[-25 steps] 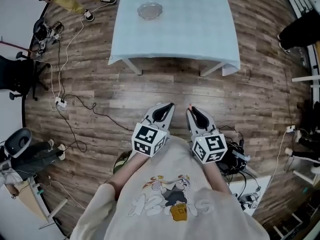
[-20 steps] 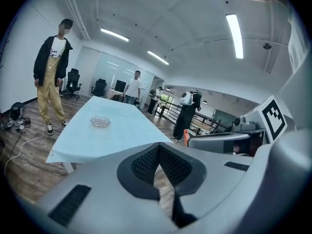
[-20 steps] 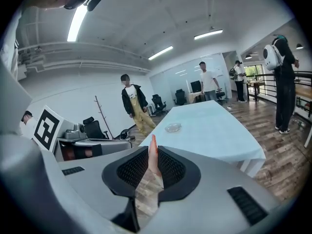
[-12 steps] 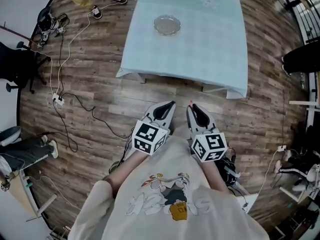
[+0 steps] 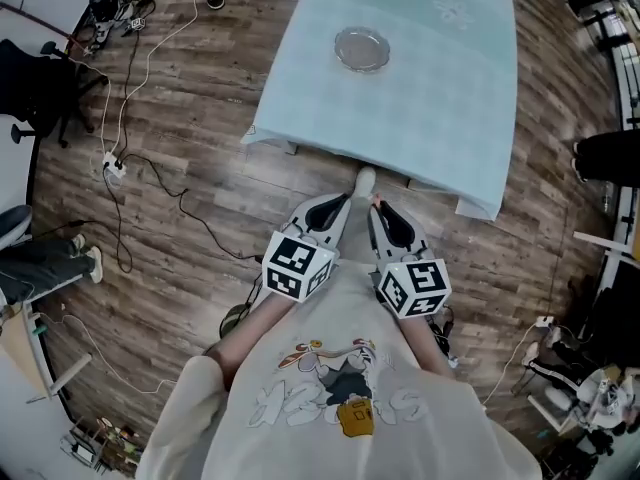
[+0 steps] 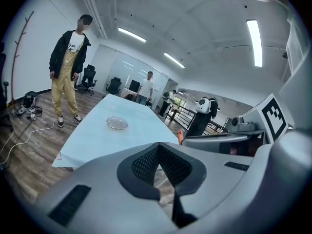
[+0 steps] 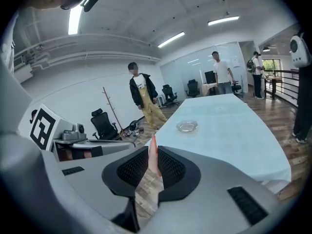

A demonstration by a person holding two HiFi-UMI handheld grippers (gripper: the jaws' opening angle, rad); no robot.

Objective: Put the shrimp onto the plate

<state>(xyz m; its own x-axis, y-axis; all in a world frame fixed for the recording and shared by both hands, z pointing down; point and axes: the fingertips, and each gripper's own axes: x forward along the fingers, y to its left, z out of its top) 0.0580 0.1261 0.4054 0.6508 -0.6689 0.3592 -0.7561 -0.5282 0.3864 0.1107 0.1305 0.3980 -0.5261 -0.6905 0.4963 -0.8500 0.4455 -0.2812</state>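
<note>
A long table under a pale blue cloth [image 5: 420, 98] stretches away across the brown wood-plank floor [image 5: 200, 158]. To its left, loose white cables [image 5: 150, 56] snake down to a white power strip [image 5: 112, 164], with a black office chair [image 5: 35, 98] close by. A person in a black jacket and mustard-yellow dungarees [image 6: 68, 77] stands off the table's left side, feet near those cables. Another person in a white T-shirt [image 6: 145, 89] stands at the far end. Long white strip lights [image 6: 254, 42] glow overhead.
</note>
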